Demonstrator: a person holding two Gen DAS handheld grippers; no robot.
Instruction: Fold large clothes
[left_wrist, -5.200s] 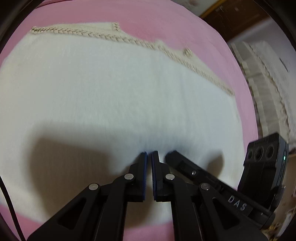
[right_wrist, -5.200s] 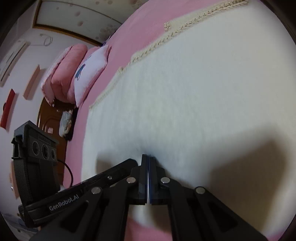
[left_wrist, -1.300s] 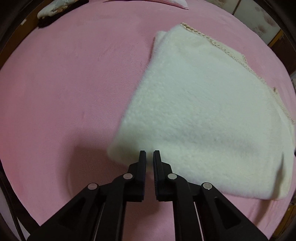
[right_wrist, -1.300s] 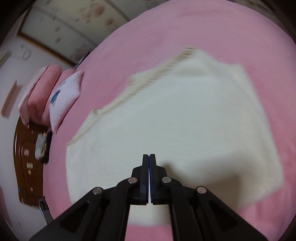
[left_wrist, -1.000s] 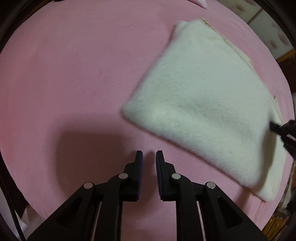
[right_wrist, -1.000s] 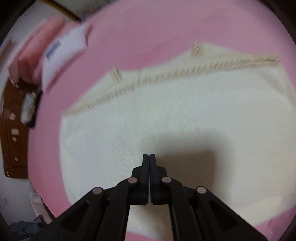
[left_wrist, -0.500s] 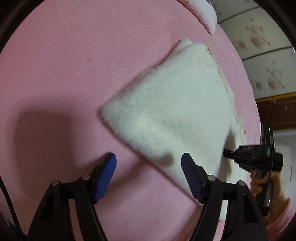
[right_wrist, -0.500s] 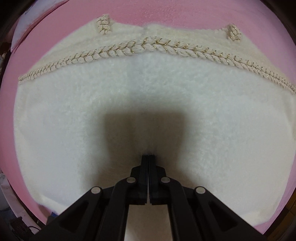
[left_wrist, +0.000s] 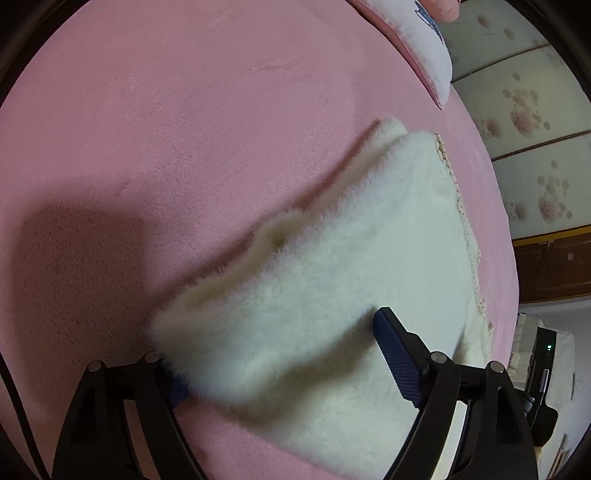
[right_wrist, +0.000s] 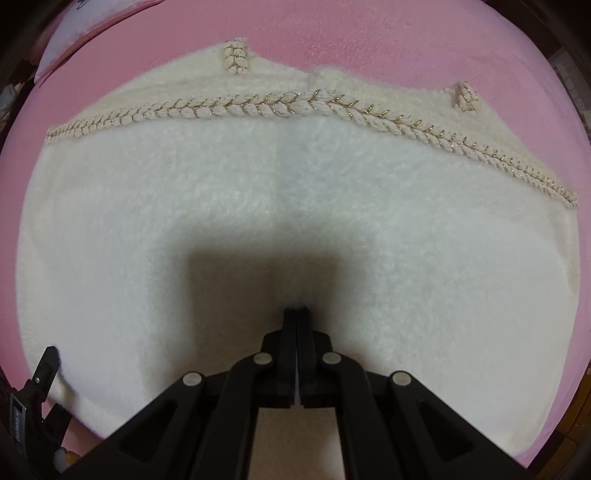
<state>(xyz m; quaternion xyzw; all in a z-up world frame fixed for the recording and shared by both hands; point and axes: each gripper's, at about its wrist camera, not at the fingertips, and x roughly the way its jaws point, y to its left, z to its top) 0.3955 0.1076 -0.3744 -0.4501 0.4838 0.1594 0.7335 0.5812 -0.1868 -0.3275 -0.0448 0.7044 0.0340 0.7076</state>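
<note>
Straddling a corner of the folded cream garment (left_wrist: 332, 280), the left gripper (left_wrist: 280, 354) is standing spread, its jaws having just been opening; fleece is hiding its left pad. The right gripper (right_wrist: 296, 309), jaws pressed together and holding nothing, is resting on the garment. The garment is lying on the pink bedspread (left_wrist: 166, 129). Only the right view is showing the braided trim (right_wrist: 258, 105) clearly.

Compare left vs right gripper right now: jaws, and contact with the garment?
Left gripper: jaws wide, just been opening, straddling a corner of the white garment, not pinching it. Right gripper: jaws shut with nothing between them, tips down on the garment's middle. Left sits at the edge, right well inside it. Both are black with blue pads.
</note>
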